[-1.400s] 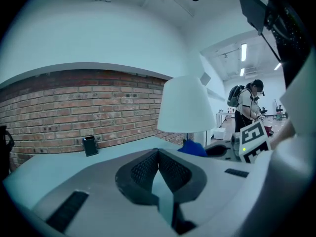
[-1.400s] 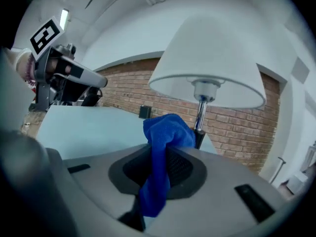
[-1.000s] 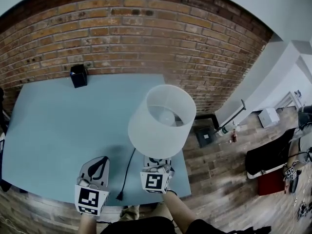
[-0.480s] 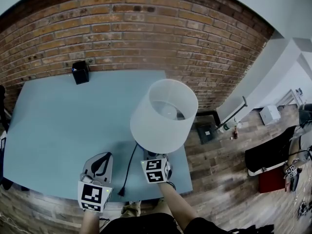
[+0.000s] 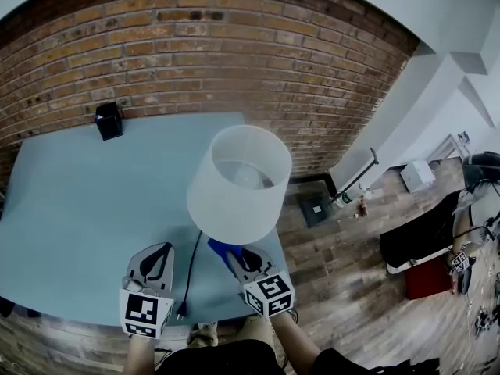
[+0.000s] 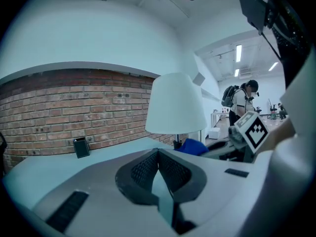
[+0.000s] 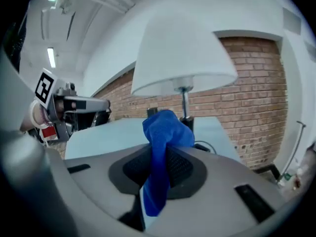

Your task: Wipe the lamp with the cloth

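Right gripper [image 7: 157, 168] is clamped on the blue cloth [image 7: 165, 132], which bunches above its jaws, near the lamp [image 5: 238, 182] stem below the shade. Left gripper [image 6: 158, 157] has its jaws together, empty, over the table [image 5: 70, 201] edge, left of the cord [image 5: 190, 272]. A black box [image 5: 108, 120] stands by the brick wall [image 5: 195, 45]

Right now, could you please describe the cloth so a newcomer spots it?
On the pale blue table by the brick wall stands a white-shaded lamp. Near its base, the right gripper pinches the cloth, the only bright blue thing there.
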The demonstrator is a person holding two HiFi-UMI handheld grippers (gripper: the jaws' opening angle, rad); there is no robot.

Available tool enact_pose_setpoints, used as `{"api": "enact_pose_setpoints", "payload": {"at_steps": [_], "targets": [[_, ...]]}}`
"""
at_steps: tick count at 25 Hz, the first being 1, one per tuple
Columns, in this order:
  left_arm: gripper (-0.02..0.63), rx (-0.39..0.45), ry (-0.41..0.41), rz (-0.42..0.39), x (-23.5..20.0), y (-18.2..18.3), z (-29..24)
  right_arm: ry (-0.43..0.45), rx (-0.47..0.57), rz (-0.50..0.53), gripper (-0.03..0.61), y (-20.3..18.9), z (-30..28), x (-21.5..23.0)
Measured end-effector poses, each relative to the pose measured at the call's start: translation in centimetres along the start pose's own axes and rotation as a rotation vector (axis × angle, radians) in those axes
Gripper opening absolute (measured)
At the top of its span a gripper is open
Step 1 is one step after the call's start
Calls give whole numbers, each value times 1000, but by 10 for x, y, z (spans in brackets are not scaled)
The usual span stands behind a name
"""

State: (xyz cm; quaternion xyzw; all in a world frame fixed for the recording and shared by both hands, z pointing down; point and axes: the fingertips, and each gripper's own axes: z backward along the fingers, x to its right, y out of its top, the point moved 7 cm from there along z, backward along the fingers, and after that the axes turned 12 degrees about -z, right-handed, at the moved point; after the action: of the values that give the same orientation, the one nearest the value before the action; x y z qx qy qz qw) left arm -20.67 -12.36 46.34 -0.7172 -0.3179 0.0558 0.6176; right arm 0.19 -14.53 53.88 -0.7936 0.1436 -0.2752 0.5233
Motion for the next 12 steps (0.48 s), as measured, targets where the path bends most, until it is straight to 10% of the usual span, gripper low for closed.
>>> {"api": "enact_pose_setpoints", "payload": {"at_steps": [7, 12], "targets": [[9, -25, -21, -2, 11, -2, -8, -36, 290, 143, 61, 57, 28, 48], [9, -37, -6, -6, 10, -2, -7, -13, 277, 144, 61, 63, -3, 61]]}}
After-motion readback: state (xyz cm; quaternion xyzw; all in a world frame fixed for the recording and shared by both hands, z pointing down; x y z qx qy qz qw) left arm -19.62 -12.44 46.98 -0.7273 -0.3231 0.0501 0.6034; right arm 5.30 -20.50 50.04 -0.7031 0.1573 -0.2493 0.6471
